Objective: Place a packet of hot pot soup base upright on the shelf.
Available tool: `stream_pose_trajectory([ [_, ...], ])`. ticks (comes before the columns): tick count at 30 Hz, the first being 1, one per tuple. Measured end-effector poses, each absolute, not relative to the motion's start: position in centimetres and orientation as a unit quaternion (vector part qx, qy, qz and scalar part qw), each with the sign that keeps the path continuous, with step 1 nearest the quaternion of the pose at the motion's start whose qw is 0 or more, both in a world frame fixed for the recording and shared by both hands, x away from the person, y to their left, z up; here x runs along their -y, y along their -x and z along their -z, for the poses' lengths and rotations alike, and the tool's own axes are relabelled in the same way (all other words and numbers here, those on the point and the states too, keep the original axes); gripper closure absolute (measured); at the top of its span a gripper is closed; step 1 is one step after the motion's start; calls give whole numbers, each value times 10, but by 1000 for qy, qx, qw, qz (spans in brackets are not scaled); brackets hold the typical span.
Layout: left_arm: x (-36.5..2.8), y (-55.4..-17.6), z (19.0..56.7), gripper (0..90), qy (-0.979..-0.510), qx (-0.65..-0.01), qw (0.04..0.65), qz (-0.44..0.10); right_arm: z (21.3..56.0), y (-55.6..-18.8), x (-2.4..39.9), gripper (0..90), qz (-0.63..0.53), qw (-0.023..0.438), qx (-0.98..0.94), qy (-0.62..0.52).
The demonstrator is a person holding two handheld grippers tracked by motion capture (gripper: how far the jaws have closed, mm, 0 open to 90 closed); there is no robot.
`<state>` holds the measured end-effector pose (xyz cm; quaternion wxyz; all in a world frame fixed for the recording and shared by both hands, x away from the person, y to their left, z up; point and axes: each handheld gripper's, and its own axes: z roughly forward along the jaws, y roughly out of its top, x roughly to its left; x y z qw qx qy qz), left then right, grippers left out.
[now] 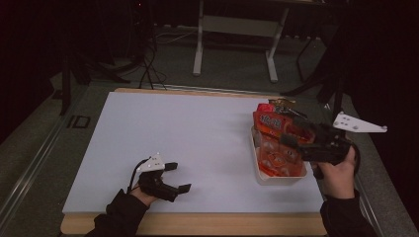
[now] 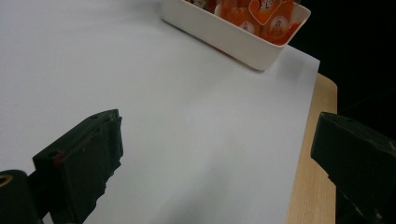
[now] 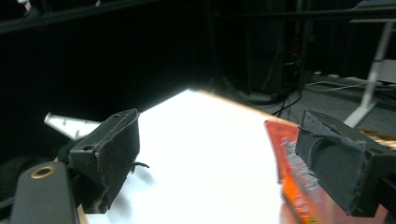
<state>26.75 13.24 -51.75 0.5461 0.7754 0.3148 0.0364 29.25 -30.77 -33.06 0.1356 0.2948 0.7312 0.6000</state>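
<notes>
A white tray (image 1: 281,180) at the right of the board holds several orange snack packets (image 1: 272,123); one stands upright at its far end. My right gripper (image 1: 292,132) hovers over the tray, open. In the right gripper view its jaws (image 3: 219,128) stand wide apart, and an orange packet (image 3: 289,154) is just inside the right-hand jaw. My left gripper (image 1: 179,177) rests low near the board's front left, open with nothing between its jaws. In the left gripper view it (image 2: 219,126) faces the tray (image 2: 224,35) and its packets (image 2: 275,18) across bare board.
A white board (image 1: 188,138) covers the wooden table, whose edge (image 1: 197,224) shows at the front. Behind the table stand a white desk frame (image 1: 197,49) and floor cables (image 1: 148,69). The left gripper's grey plate (image 3: 70,125) appears in the right gripper view.
</notes>
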Motion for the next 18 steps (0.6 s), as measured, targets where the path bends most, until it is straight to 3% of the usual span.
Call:
stream_pose_trajectory([
  [18,-133,-267,518,27,-772,-316,551,-31,392,-291,259,136,-567,95,-777,-258],
])
